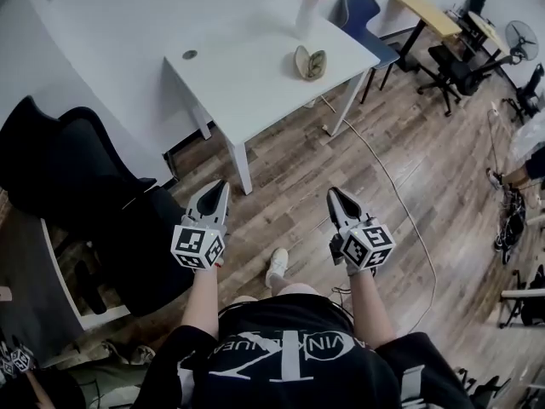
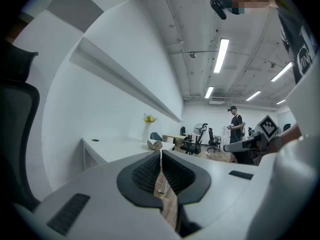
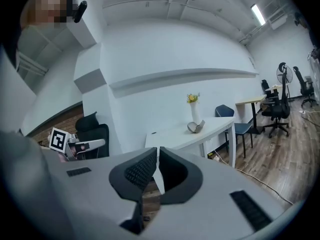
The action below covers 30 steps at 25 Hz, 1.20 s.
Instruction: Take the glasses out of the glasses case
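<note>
The glasses case (image 1: 309, 62) lies open near the far right corner of the white table (image 1: 247, 75), beside a white vase of yellow flowers (image 1: 308, 5). It is small and far off in the left gripper view (image 2: 154, 144) and the right gripper view (image 3: 196, 127); I cannot make out glasses inside. Both grippers hang over the wooden floor close to the person's body, well short of the table. My left gripper (image 1: 220, 187) is shut with nothing in it, jaws together (image 2: 160, 155). My right gripper (image 1: 334, 194) is likewise shut and empty (image 3: 157, 151).
Black office chairs (image 1: 77, 177) stand at the left by the wall. A blue chair (image 1: 362, 11) and a wooden desk (image 1: 426, 11) are beyond the table. A white cable (image 1: 400, 203) runs across the floor. Another person (image 2: 235, 125) stands far back.
</note>
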Each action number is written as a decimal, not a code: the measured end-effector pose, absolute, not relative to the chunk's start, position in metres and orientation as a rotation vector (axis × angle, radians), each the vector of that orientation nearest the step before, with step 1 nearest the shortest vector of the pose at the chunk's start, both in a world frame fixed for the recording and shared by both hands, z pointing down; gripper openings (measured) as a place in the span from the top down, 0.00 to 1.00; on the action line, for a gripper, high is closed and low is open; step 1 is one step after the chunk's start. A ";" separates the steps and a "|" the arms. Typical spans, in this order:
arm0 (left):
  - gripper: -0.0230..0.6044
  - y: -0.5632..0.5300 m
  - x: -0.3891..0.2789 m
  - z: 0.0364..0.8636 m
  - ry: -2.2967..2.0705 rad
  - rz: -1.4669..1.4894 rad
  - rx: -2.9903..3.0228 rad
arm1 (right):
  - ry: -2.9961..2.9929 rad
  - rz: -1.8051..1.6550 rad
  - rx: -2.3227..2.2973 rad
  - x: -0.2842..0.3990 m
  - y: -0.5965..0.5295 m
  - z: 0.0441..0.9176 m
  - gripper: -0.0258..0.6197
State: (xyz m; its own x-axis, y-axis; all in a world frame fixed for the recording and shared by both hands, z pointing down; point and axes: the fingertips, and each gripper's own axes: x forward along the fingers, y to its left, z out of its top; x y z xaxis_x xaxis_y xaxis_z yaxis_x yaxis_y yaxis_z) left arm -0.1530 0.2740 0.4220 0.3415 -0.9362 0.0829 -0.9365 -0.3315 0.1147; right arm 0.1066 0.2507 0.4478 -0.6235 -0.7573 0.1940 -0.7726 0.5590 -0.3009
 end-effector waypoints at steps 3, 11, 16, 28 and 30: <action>0.92 0.239 -0.151 0.423 -1.721 0.000 2.454 | -2.728 0.549 1.339 0.107 0.216 0.449 0.91; 0.92 0.172 -0.139 0.416 -1.737 -0.006 2.454 | -2.701 0.587 1.412 0.130 0.146 0.458 0.90; 0.92 0.140 -0.138 0.418 -1.764 -0.015 2.435 | -2.705 0.621 1.431 0.144 0.118 0.464 0.90; 0.92 0.094 -0.123 0.435 -1.687 0.049 2.458 | -2.718 0.724 1.444 0.153 0.071 0.478 0.73; 0.92 0.079 -0.124 0.438 -1.674 0.054 2.468 | -2.718 0.726 1.448 0.152 0.058 0.479 0.70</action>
State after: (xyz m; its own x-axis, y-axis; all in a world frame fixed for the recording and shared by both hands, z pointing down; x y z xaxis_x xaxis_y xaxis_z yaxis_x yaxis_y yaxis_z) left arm -0.1236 0.0786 0.4380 0.3734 -0.9200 0.1190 -0.9258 -0.3614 0.1112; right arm 0.1516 0.0578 0.4790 -0.5812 -0.7911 0.1907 -0.7809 0.4761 -0.4045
